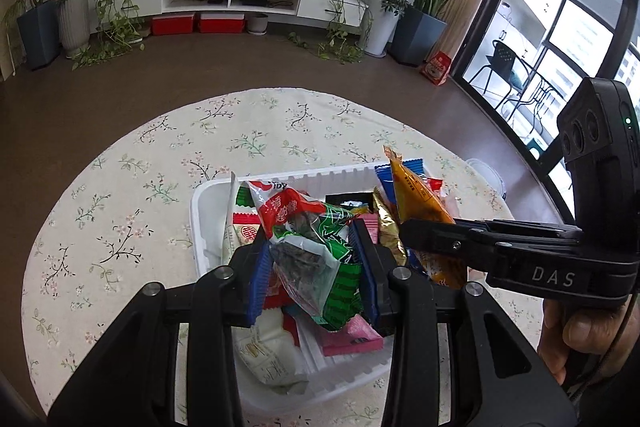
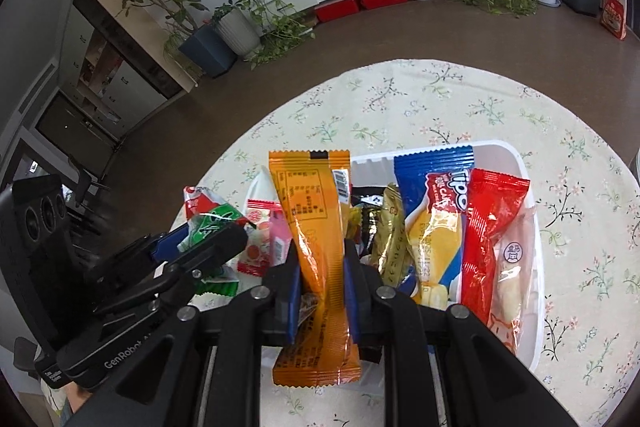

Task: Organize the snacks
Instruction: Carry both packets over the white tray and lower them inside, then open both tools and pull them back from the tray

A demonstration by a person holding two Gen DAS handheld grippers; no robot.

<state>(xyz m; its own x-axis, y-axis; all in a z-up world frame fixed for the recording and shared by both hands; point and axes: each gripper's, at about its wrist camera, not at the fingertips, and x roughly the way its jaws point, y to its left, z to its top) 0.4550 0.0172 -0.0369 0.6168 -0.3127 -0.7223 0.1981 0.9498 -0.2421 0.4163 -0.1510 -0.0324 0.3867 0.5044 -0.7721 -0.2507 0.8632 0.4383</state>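
Floral tablecloth; potted plants; two red boxes.

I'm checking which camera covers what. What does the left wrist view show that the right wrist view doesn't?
Only the left wrist view: the left gripper clamped on a red and green snack bag, a hand under the other gripper, and the glass balcony door.

Only the right wrist view: a red packet standing in the tray, and a wooden cabinet.

Both: the white tray of snacks, the orange packet in the right gripper, and the floral tablecloth.
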